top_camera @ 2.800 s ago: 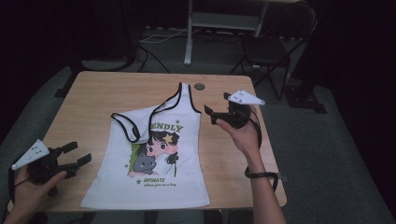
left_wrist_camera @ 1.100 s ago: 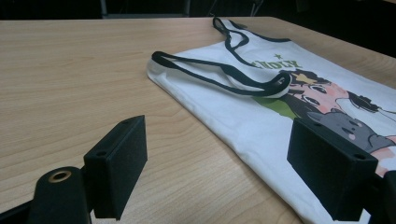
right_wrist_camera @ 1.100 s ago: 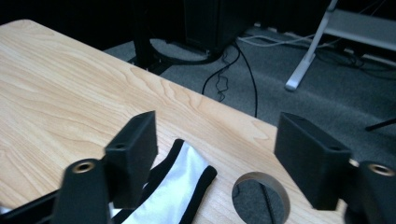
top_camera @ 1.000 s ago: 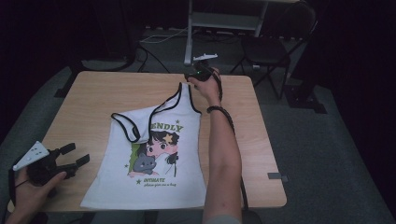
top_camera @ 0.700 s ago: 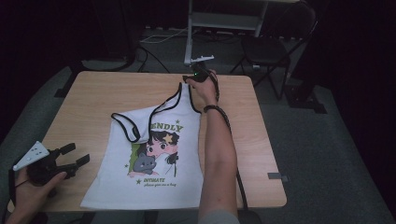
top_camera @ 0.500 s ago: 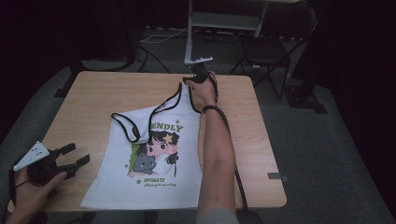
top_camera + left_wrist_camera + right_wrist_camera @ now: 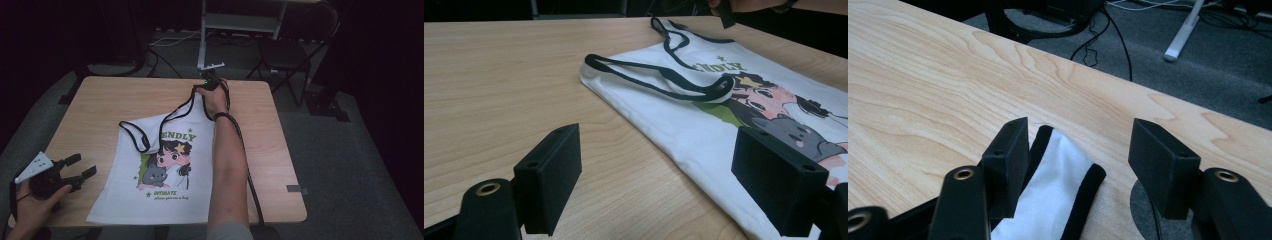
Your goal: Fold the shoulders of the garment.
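I see the white tank top [image 7: 165, 170] lying flat on the wooden table [image 7: 100, 105], print side up, its hem at the near edge; my right forearm covers its right side in the high view. The right gripper [image 7: 210, 82] is at the far table edge, mostly hidden under my hand there, but in its own view the jaws stand apart with the black-trimmed strap end [image 7: 1058, 195] between them, lying against the left jaw, not clamped. The left gripper [image 7: 67, 172] rests at the near left corner, jaws spread wide, holding nothing, just left of the shirt.
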### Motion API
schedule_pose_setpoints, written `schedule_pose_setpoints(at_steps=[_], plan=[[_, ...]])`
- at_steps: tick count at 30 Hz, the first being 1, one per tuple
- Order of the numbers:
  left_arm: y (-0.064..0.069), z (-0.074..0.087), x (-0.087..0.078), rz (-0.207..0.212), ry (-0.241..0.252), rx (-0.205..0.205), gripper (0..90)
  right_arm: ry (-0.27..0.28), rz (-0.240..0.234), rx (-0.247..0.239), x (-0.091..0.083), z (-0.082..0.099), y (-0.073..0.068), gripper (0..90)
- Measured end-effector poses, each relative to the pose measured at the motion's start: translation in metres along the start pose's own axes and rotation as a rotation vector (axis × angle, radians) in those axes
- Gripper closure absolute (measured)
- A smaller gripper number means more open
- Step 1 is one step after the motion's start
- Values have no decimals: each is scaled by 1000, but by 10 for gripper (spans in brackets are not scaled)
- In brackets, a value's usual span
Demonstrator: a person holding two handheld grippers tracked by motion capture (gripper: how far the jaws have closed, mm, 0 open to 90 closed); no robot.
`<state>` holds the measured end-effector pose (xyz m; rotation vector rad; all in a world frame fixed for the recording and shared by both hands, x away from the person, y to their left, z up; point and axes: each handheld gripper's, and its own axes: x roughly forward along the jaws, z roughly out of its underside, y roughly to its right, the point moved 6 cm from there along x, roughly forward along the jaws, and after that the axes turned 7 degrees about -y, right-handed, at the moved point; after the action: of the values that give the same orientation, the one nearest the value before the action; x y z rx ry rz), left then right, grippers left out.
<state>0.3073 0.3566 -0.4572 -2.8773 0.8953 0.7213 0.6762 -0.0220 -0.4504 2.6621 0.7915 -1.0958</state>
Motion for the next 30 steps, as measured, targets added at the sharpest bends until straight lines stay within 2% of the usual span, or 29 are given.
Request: schedule_pose_setpoints(at_steps=[8,15,22,25,30], plan=[[0,0,0,-2,0,0,198,-10,-14,9,6,4,-1,463],[0,0,0,-2,0,0,198,-17,8,-9,11,7,0,538],[0,0,0,-2,-1,-1,198,-47,35,-10,17,14,3,545],[1,0,0,-3,-1,-2,198,-55,37,-23,21,16,2,558],[0,0,0,-2,-1,-3,198,-56,38,-19,22,17,2,615]])
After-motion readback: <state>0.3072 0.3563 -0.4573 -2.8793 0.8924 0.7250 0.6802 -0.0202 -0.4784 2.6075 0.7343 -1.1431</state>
